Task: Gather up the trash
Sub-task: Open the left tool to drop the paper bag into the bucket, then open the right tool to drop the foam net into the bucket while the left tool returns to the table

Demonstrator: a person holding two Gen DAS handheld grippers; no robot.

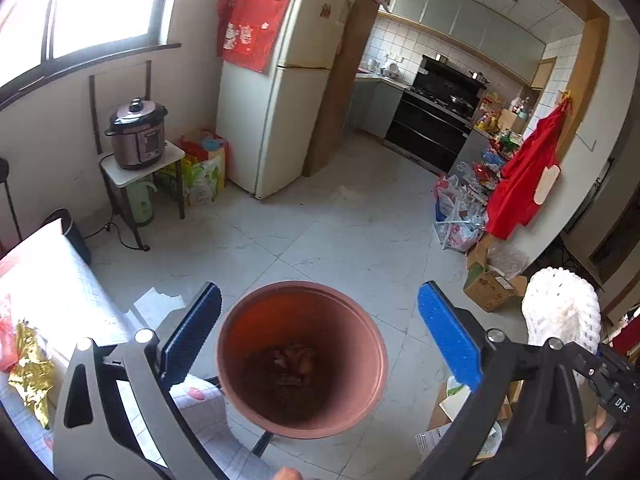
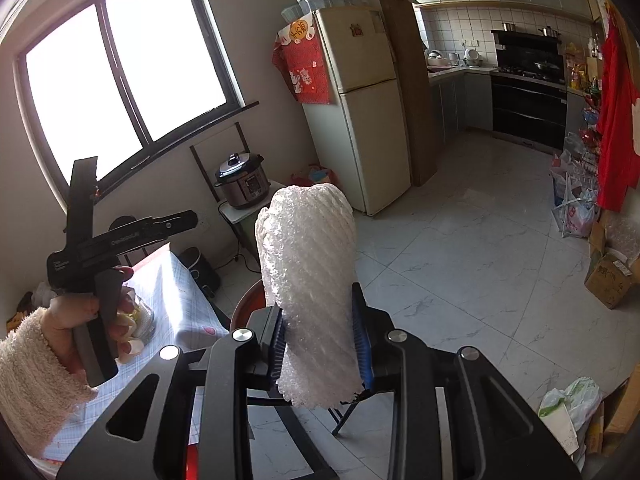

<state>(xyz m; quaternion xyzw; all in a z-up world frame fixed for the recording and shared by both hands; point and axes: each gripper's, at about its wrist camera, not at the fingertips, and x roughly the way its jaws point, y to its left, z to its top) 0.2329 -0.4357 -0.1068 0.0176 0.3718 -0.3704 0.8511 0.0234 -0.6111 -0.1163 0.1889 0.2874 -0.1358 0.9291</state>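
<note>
A reddish-brown bin (image 1: 240, 344) stands below my left gripper (image 1: 318, 294), beside the table, with dark scraps (image 1: 294, 360) at its bottom. The left gripper's blue pads (image 1: 448, 336) are spread wide over the bin's mouth with nothing between them. My right gripper (image 2: 318, 308) is shut on a white foam net sleeve (image 2: 310, 264), which sticks up tall from the pads. The same sleeve (image 1: 560, 312) shows at the right edge of the left wrist view, higher than the bin. The bin's rim (image 2: 248, 304) peeks out behind the sleeve. A crumpled gold wrapper (image 1: 28, 364) lies on the table (image 1: 60, 280).
A person's hand in a fluffy sleeve (image 2: 40, 352) holds the left gripper over the table corner. A pressure cooker (image 1: 138, 136) sits on a small stand by the fridge (image 1: 276, 120). Plastic bags (image 1: 460, 216) and cardboard boxes (image 1: 492, 284) line the right wall.
</note>
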